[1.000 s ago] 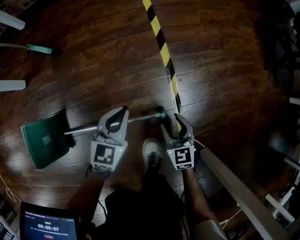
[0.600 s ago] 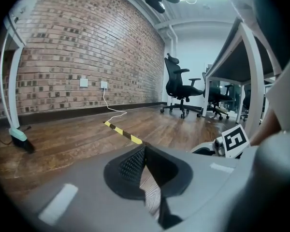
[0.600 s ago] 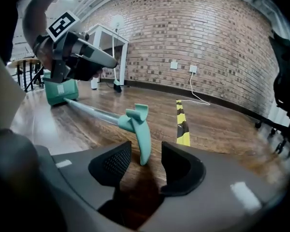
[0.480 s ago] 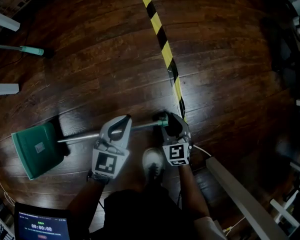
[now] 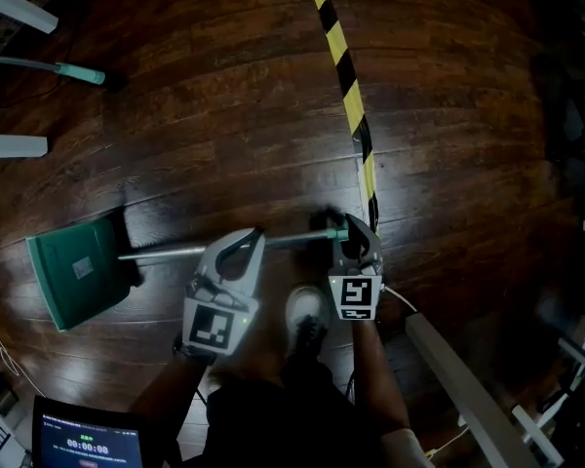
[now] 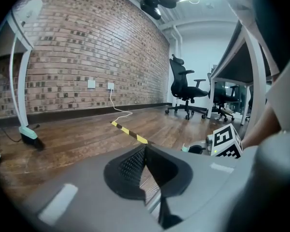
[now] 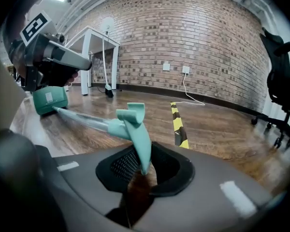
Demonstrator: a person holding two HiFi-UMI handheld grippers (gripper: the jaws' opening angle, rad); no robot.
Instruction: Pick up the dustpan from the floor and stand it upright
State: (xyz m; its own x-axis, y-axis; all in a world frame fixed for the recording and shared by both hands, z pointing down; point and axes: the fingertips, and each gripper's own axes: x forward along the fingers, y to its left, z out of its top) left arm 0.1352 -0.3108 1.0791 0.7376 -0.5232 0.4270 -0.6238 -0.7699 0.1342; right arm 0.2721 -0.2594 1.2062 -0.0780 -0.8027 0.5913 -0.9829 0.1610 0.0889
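The dustpan (image 5: 76,273) lies flat on the floor (image 5: 224,115), pan at left, handle running right. The right hand-held gripper (image 5: 352,234), whose jaws have just been closing, clamps its teal grip (image 7: 134,129). The left hand-held gripper (image 5: 250,239), jaws together and empty, hovers over the shaft (image 5: 171,252).

Head view dim; gripper views brighter, fisheye-bent, dark at the corners.
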